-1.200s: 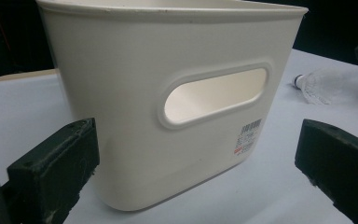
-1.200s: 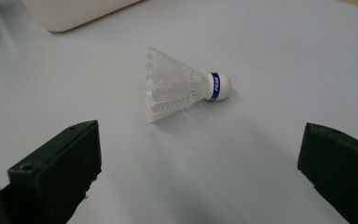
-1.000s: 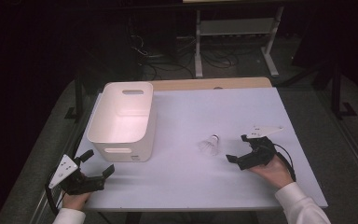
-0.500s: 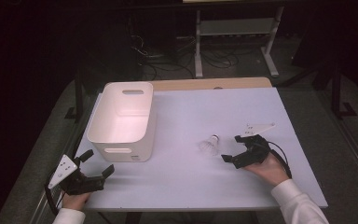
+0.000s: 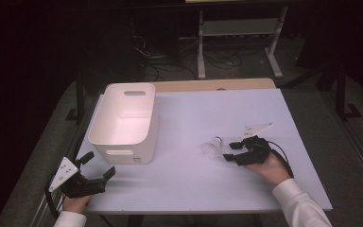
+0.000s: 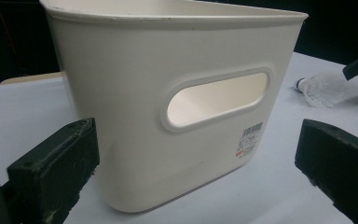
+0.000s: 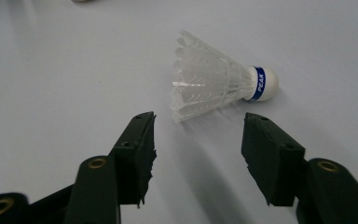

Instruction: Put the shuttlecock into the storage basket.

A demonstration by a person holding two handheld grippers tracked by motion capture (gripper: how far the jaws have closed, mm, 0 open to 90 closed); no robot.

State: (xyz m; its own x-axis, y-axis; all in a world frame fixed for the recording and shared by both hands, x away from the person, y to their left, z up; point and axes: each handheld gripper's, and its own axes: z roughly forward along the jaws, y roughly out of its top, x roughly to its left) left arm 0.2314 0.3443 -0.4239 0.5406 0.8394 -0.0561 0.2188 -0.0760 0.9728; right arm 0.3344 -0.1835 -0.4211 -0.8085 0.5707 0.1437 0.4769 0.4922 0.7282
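A white shuttlecock (image 5: 212, 147) with a blue-banded cork lies on its side on the pale table (image 5: 194, 189), right of centre. My right gripper (image 5: 230, 151) sits just to its right, low over the table. In the right gripper view the shuttlecock (image 7: 214, 84) lies just beyond the right gripper (image 7: 198, 123). Its jaws have just been closing and stand half apart with nothing between them. My left gripper (image 5: 99, 164) rests open at the near left corner. It faces the handle side of a white bin (image 6: 135, 84), and the shuttlecock (image 6: 324, 86) lies beyond.
The white bin (image 5: 92, 137) stands left of centre, its inside bare. A wooden strip (image 5: 217, 85) runs along the table's far edge. Past it are a metal rack (image 5: 236, 33) and cables on the dark floor.
My right gripper has edged left toward the shuttlecock and its jaws have narrowed. The left gripper, the bin and the shuttlecock have stayed put.
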